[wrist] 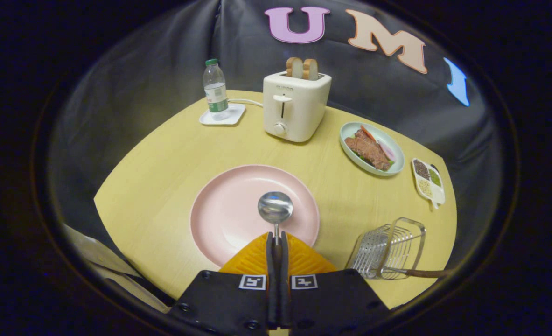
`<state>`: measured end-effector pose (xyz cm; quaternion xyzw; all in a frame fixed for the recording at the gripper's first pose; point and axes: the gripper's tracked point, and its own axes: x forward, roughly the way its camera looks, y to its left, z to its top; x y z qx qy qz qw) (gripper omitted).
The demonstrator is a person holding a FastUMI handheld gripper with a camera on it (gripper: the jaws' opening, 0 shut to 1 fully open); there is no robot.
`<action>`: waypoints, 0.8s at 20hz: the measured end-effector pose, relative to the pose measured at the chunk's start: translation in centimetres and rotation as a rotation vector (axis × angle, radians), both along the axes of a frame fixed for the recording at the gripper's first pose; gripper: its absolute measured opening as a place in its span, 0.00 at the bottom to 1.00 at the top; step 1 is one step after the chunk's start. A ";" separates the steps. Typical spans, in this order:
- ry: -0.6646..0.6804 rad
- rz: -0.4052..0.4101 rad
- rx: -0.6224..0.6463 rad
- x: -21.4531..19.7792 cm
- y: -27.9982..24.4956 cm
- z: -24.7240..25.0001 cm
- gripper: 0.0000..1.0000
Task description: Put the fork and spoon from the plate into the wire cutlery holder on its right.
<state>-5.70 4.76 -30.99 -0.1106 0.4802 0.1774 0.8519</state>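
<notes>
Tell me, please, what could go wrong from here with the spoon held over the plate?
The gripper is shut on the spoon by its thin handle, so it might pivot or slip. The wire cutlery holder lies tipped on the table, with a handle already poking out, so the spoon may snag or nudge the holder.

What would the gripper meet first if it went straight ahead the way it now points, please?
The gripper, shut on the spoon, points across the pink plate toward the toaster. If it is held above the plate, the toaster probably comes first; depth is unclear.
</notes>
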 end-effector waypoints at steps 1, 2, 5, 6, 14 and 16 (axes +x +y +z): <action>-0.001 0.007 -0.005 0.1 -0.5 0.2 0.06; -0.001 0.012 -0.012 0.1 -1.2 0.5 0.06; 0.004 0.025 -0.019 -0.1 -2.5 1.0 0.06; 0.004 0.029 -0.024 -0.1 -3.1 1.2 0.06; -0.017 0.026 -0.059 0.1 -7.8 3.3 0.06; -0.022 0.014 -0.068 0.2 -9.2 3.9 0.06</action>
